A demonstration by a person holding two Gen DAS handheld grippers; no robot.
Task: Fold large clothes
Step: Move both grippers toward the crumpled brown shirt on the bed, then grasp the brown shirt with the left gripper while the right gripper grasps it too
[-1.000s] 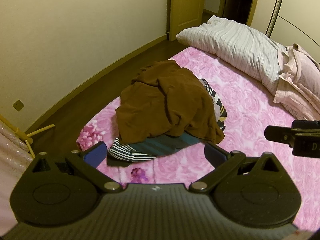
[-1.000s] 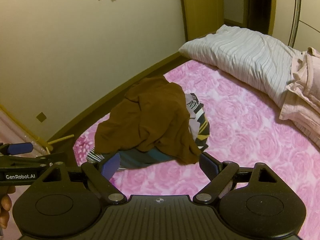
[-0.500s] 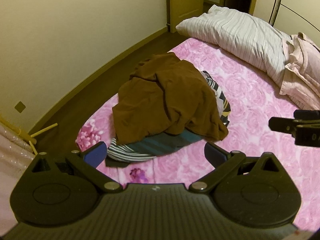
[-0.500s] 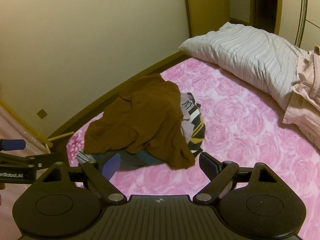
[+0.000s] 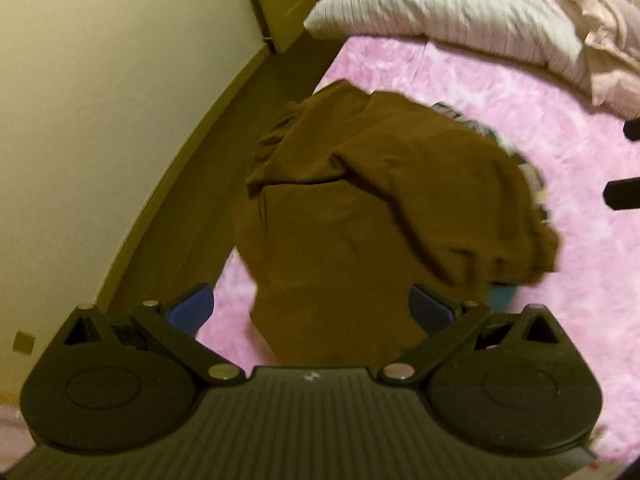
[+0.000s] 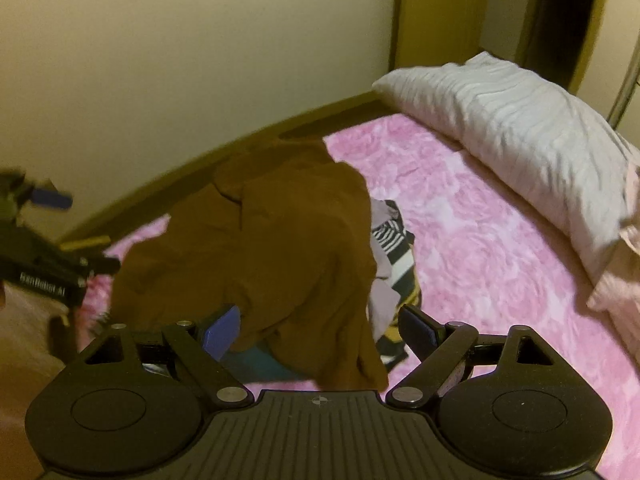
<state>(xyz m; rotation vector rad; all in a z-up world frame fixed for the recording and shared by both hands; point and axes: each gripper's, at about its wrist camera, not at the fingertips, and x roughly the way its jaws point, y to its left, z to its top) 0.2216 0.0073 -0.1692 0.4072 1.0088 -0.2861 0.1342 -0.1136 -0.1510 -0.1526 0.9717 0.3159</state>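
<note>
A large brown garment (image 5: 372, 216) lies crumpled on top of a heap of clothes near the bed's corner, also filling the middle of the right wrist view as the brown garment (image 6: 280, 248). Black-and-white striped fabric (image 6: 392, 240) and a teal piece (image 6: 260, 364) stick out from under it. My left gripper (image 5: 310, 312) hangs open just above the garment's near edge, nothing between its blue pads. My right gripper (image 6: 320, 330) is open too, low over the heap's near side. The left gripper's body (image 6: 44, 264) shows at the right wrist view's left edge.
The pink rose-patterned bedspread (image 6: 480, 248) covers the bed. A striped white pillow (image 6: 520, 132) and a pale pink quilt (image 5: 600, 20) lie at the head. A dark floor strip (image 5: 192, 200) and cream wall (image 5: 100, 100) run along the bed's left side.
Both grippers have moved in close over the clothes heap, so the brown garment now fills much more of each view. Both stay open. The frames are motion-blurred.
</note>
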